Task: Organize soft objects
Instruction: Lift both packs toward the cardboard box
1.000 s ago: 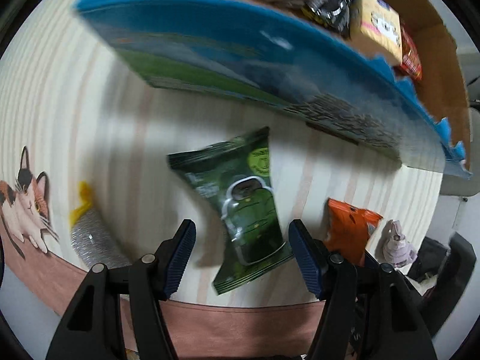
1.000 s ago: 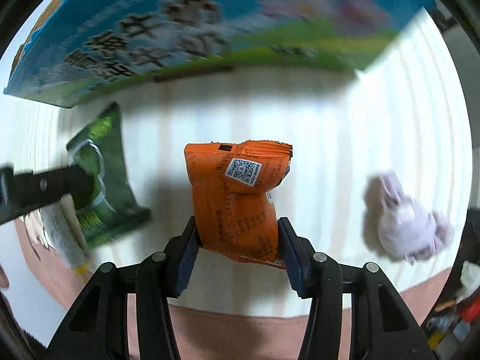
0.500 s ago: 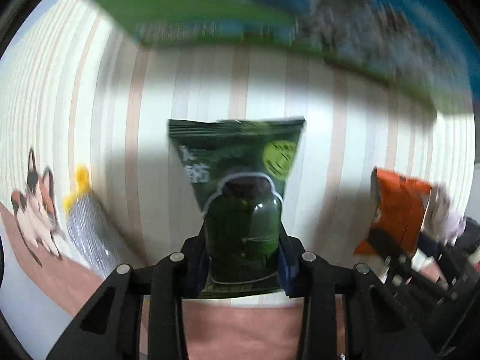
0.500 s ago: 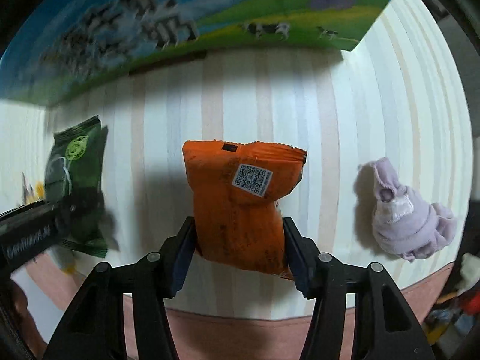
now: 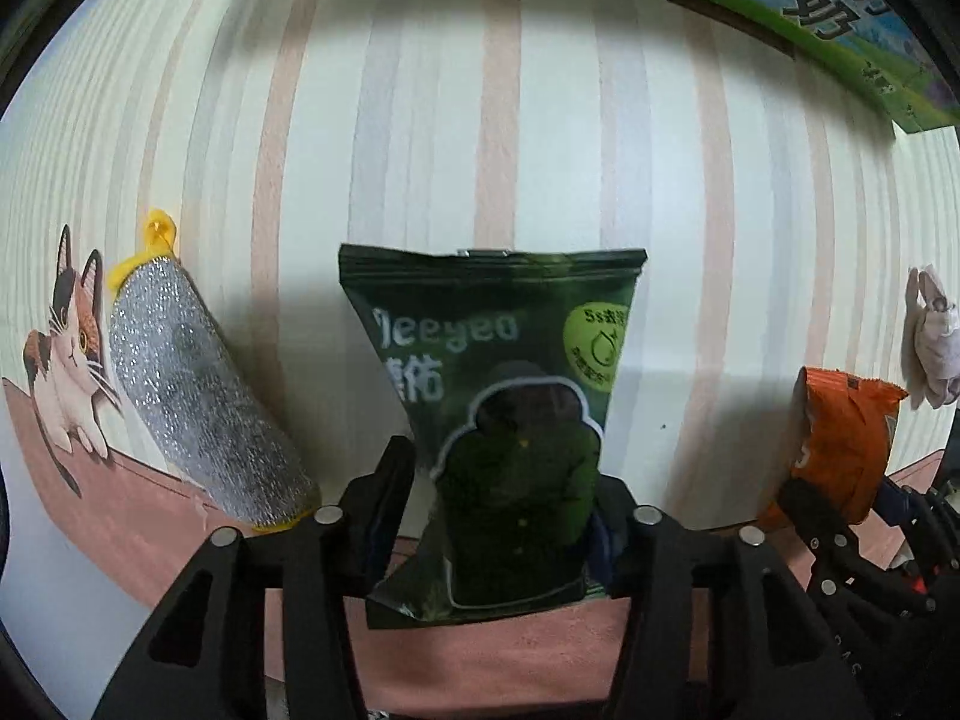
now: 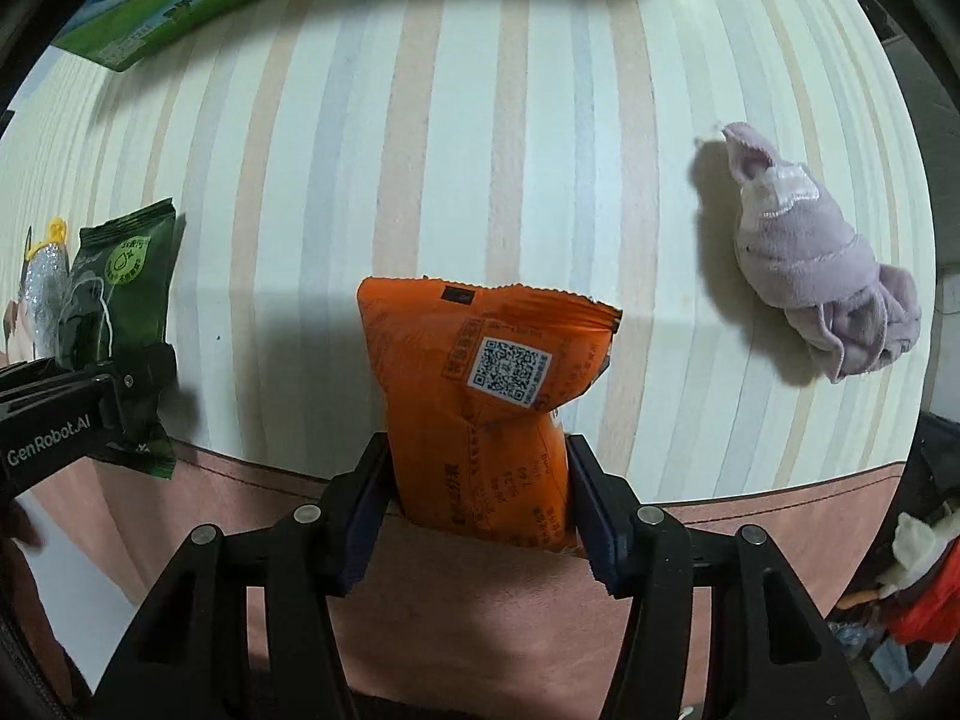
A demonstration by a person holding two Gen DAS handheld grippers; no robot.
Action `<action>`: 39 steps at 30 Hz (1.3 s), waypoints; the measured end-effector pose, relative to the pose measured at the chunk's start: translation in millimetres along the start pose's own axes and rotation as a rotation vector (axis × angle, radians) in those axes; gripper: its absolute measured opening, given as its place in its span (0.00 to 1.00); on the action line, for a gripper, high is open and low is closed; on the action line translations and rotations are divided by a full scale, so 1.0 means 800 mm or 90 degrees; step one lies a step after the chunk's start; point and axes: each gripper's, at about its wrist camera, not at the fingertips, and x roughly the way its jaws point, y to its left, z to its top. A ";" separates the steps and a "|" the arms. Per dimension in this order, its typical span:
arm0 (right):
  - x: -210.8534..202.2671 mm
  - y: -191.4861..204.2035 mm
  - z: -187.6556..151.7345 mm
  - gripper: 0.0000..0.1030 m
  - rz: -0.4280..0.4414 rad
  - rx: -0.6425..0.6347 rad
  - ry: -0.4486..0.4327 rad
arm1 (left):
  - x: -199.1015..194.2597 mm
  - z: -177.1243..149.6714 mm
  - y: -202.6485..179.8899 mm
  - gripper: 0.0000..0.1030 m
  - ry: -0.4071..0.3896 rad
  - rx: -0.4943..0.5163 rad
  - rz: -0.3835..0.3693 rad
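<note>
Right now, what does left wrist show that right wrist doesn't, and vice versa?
Only left wrist: the cat picture on the tablecloth's edge, and the left gripper head-on, its jaws just reopened around the green packet.

Only right wrist: the right gripper head-on, jaws around the orange packet, that packet's QR code, and floor clutter at the lower right.

Both: green packet, orange packet, silver scrubber, lilac cloth, the milk carton's edge, striped tablecloth.
</note>
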 end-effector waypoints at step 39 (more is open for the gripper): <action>-0.237 0.003 0.274 0.41 0.092 0.043 -0.185 | -0.234 0.275 0.021 0.29 -0.059 0.018 -0.208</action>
